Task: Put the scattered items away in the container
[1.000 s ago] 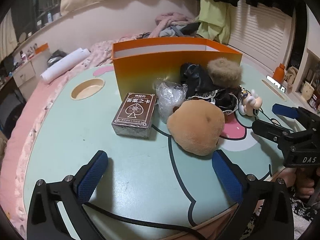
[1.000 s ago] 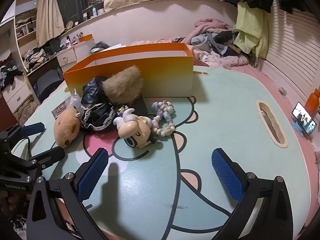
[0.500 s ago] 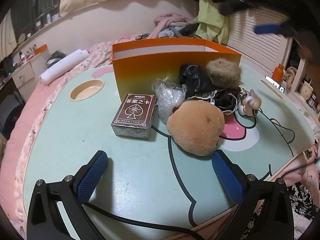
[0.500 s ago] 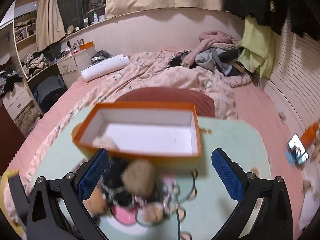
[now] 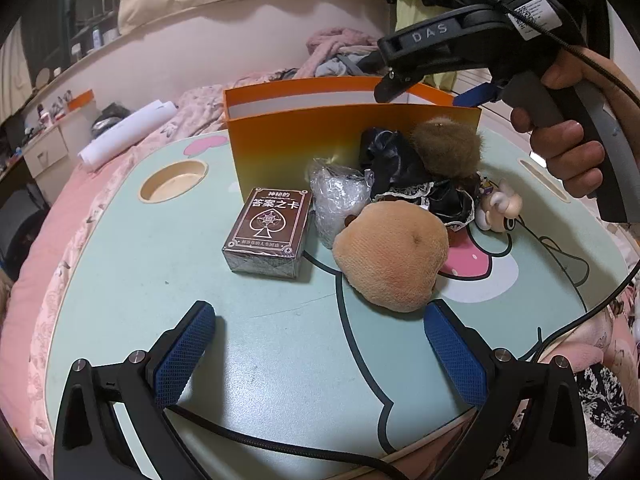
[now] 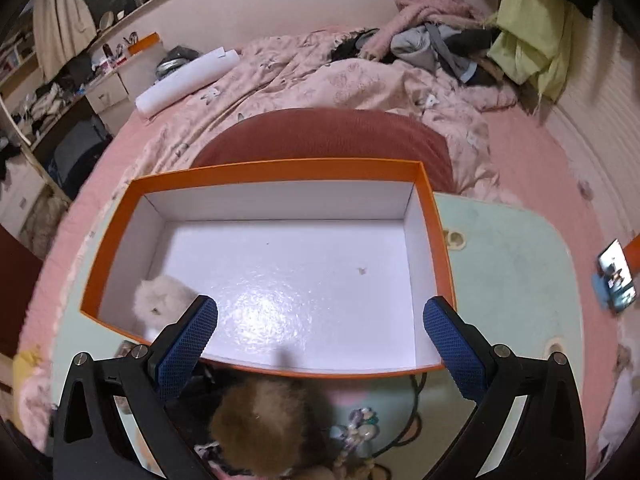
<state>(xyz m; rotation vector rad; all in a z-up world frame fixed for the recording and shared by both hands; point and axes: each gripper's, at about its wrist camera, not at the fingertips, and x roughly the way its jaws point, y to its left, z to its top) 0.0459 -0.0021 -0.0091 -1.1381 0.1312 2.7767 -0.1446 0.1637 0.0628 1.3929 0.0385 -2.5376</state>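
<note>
My left gripper (image 5: 320, 354), black frame, blue cross-hatched pads (image 5: 182, 354), silver screws, braided black cable, my right gripper (image 6: 320, 354) alike, grey handle, "DAS" lettering, bare-skinned right hand (image 5: 568, 152)

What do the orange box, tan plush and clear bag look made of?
Orange box: looks like coated cardboard; thin straight walls, and the white inside floor throws a glossy glare.
Tan plush: soft short-pile fabric, matte and fuzzy, probably stuffed; rounded shape with a dimple.
Clear bag: thin crinkled plastic film with specular wrinkles. Its contents cannot be made out.
</note>
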